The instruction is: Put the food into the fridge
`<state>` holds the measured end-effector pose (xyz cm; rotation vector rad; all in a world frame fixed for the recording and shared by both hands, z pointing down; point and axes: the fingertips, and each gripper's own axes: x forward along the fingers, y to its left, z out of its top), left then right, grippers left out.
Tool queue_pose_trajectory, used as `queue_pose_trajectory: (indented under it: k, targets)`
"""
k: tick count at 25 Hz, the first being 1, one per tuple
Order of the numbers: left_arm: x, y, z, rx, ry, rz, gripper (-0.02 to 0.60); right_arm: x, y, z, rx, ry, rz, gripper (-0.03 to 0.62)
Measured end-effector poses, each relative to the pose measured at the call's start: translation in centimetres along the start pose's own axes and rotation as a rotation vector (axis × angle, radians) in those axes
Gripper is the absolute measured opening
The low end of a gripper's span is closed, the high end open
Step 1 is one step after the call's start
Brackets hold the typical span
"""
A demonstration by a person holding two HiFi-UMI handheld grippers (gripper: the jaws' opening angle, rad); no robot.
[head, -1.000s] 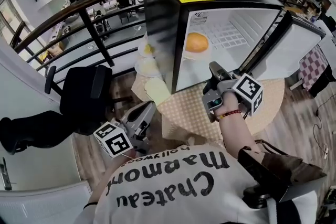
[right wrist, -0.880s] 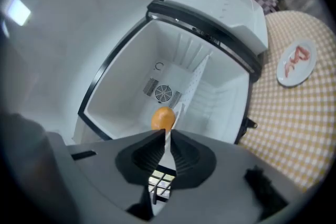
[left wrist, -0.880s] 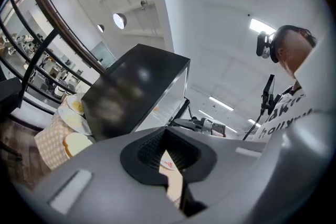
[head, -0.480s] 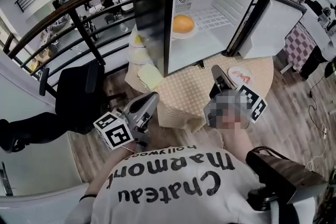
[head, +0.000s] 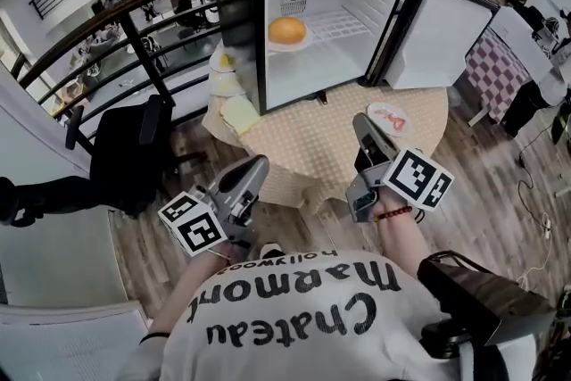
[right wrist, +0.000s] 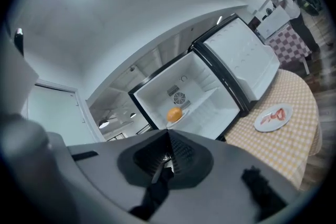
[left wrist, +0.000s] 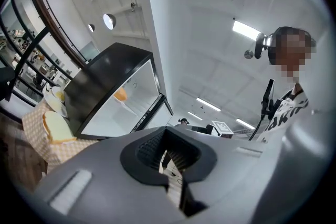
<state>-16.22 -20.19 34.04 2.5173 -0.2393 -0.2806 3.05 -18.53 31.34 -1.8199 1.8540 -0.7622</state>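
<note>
Grey jaws: apart or together?
— Together, both empty. Left gripper (head: 258,164) and right gripper (head: 361,123) hung short of the table (head: 312,158).
— The food?
— A bun (head: 287,30) sat inside the open fridge (head: 236,4). The right gripper view caught the bacon plate (right wrist: 273,117), the left gripper view the bread (left wrist: 58,127).

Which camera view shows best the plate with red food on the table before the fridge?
The right gripper view: the plate lies whole and unobstructed on the table, its red strips clear. The head view shows it too, but smaller and less sharp. The left gripper view does not show it.
</note>
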Motion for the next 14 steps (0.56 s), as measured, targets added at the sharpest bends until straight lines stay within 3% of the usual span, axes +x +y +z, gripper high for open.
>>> queue_pose_trajectory:
  k: [5, 14]
  targets:
    - [-0.8, -4.3, -3.1, 0.011, -0.041, 0.021, 0.000, -5.0, 0.2, -0.1, -0.061, 0.010, 0.041, 0.015]
    - [-2.0, -12.0, -9.6, 0.013, -0.064, 0.063, 0.000, -13.6, -1.7, -0.9, -0.052, 0.047, 0.075, 0.015]
